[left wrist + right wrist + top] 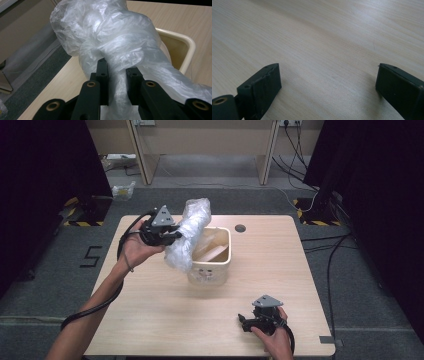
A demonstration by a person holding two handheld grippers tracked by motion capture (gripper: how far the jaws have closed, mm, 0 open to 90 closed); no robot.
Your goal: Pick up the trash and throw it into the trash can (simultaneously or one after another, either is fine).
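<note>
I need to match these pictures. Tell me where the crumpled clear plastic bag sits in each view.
High view: crumpled clear plastic bag left of centre, over the cream bin's left rim.
Left gripper view: central, pinched by the left gripper.
Right gripper view: not in it.
Shared landmark: light wooden table.

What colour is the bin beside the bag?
Cream bin, seen best in the high view; the plastic bag is translucent white.

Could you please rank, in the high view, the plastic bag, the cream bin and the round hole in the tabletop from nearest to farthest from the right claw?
From the right claw, low near the table's front edge:
1. Cream bin, mid-table, up and left of it.
2. Plastic bag, held over the bin's left rim by the left claw.
3. Round hole, near the table's far edge.
</note>
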